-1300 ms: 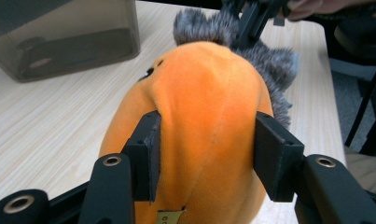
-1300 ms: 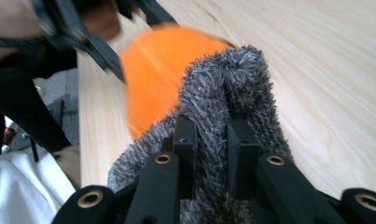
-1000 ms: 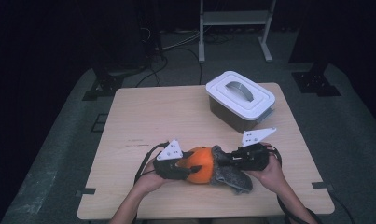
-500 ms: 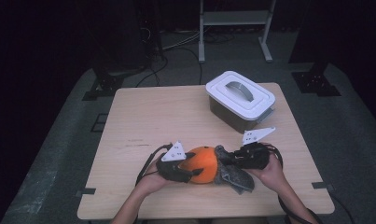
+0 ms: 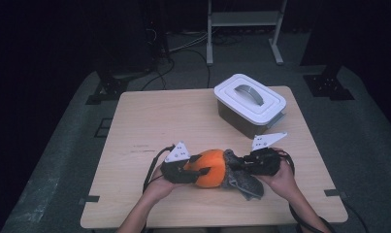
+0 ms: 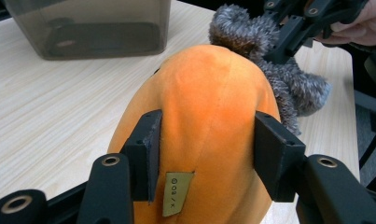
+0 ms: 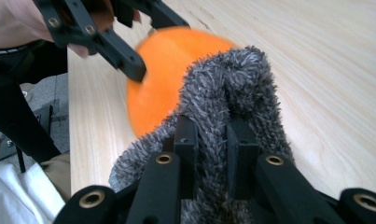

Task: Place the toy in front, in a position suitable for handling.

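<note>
- A soft toy lies on the desk [image 5: 149,121], near the edge where the person sits.
- The toy has a round orange body [image 5: 210,167] and a fuzzy grey part [image 5: 244,179] joined to one end.
- The left gripper [image 5: 183,167] holds the orange body. In the left gripper view its two black jaws press on both sides of the orange body [image 6: 209,107], and the cloth is dented a little where the pads push in.
- The left jaws have just been closing tighter on the orange body, with the toy between them.
- A small tan tag [image 6: 177,192] sits on the orange cloth between the left jaws.
- The right gripper [image 5: 261,160] holds the fuzzy grey part. In the right gripper view its jaws stand close together and pinch a fold of the grey fuzz [image 7: 223,107] between them.
- The two grippers face each other, with the toy between them, one at each end.
- A person's hand is wrapped around each gripper, and both arms come in from the near edge of the desk.
- A box with a white lid [image 5: 249,97] stands farther back on the desk, well apart from the toy. The lid is on, and it has a grey handle on top.
</note>
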Demonstrator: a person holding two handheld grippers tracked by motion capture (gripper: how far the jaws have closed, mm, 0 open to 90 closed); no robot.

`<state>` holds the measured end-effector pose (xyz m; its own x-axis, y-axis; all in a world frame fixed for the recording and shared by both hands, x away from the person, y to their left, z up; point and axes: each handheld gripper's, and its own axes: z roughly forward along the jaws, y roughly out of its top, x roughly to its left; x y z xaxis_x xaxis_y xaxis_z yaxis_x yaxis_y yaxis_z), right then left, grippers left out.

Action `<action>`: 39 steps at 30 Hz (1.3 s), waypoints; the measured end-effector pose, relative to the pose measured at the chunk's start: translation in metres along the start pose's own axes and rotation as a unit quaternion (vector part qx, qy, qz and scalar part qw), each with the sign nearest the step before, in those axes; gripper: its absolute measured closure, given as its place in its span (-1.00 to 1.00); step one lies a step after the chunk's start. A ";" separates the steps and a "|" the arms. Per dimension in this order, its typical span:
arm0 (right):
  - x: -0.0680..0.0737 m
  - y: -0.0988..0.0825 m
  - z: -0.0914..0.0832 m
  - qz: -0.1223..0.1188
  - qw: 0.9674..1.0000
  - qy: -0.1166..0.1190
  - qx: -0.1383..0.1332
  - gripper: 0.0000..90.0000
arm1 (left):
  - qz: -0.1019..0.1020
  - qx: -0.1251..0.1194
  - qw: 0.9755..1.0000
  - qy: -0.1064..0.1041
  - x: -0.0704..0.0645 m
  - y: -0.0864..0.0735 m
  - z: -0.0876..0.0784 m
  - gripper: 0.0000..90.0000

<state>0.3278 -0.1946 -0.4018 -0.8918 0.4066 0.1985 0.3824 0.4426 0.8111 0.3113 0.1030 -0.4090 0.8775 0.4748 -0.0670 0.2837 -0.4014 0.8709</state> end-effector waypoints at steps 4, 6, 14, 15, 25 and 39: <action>0.009 0.008 -0.003 -0.014 0.999 0.013 -0.025 0.70 | -0.002 -0.001 1.000 0.001 -0.001 0.000 0.002 0.02; 0.011 0.008 0.002 -0.023 1.000 0.012 -0.011 0.70 | 0.002 0.007 1.000 -0.008 -0.001 0.000 0.003 -0.10; 0.006 0.003 0.001 -0.009 1.000 0.007 0.004 0.70 | 0.035 0.026 0.999 -0.015 -0.003 -0.003 0.007 -0.37; 0.008 0.005 -0.001 -0.015 1.000 0.006 0.000 0.70 | 0.040 0.027 0.999 -0.020 -0.004 -0.003 0.007 -0.28; 0.006 0.006 0.002 -0.022 1.000 0.006 0.010 0.70 | 0.069 0.035 0.997 -0.017 -0.014 -0.003 0.013 -0.06; 0.001 0.000 0.002 -0.007 0.999 0.030 0.028 0.69 | 0.049 0.007 0.999 -0.020 -0.010 0.006 0.000 -0.29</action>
<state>0.3270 -0.1923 -0.4029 -0.9090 0.3531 0.2215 0.3820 0.4929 0.7817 0.3040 0.0962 -0.4030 0.9158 0.4017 -0.0006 0.2007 -0.4564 0.8669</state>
